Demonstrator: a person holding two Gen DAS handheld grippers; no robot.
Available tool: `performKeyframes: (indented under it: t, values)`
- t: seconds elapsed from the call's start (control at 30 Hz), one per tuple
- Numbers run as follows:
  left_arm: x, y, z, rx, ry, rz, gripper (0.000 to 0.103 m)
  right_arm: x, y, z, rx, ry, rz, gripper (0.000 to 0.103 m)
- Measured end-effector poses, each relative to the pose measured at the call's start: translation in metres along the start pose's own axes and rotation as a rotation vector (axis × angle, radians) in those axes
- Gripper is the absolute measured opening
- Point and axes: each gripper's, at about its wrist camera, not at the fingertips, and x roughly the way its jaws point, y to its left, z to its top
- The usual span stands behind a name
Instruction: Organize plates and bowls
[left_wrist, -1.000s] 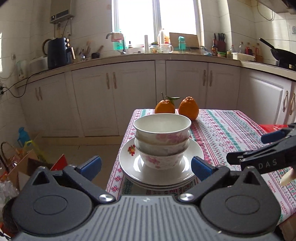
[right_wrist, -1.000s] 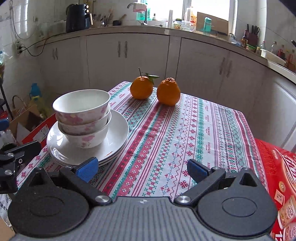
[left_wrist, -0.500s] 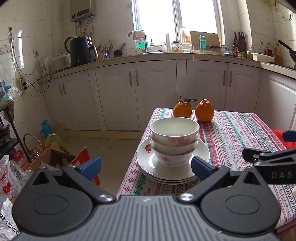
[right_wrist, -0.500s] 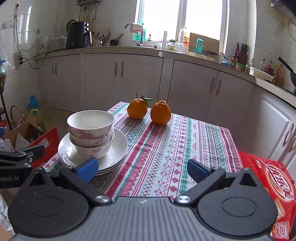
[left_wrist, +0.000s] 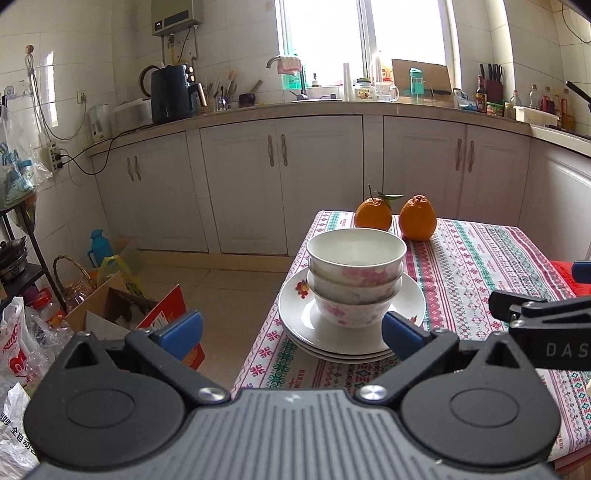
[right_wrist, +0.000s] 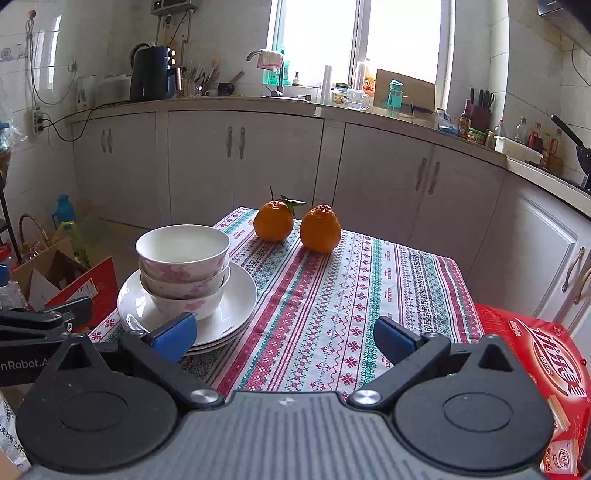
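Three white bowls with pink flowers (left_wrist: 355, 275) sit nested on a stack of white plates (left_wrist: 299, 317) at the near left corner of the table. They also show in the right wrist view, bowls (right_wrist: 183, 271) on plates (right_wrist: 240, 299). My left gripper (left_wrist: 291, 332) is open and empty, held back from the table edge in front of the stack. My right gripper (right_wrist: 284, 334) is open and empty, over the table's near edge to the right of the stack.
Two oranges (left_wrist: 393, 217) lie at the table's far end on the patterned tablecloth (right_wrist: 351, 295). A red box (right_wrist: 543, 354) lies at the right. Cardboard boxes and bags (left_wrist: 110, 306) crowd the floor on the left. Kitchen cabinets (left_wrist: 280, 184) stand behind.
Both grippers have pulled back and risen away from the stack, which now looks smaller and farther. The bowls and plates have not moved.
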Motion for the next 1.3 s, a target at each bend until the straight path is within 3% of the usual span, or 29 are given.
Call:
performKeyframes:
  t: [1.3]
  values:
    - [-0.0055,-0.0042,0.0004,-0.013,-0.006,0.035,0.102,-0.0019,-0.0021,0.0000,0.017,-0.009,-0.017,0.103]
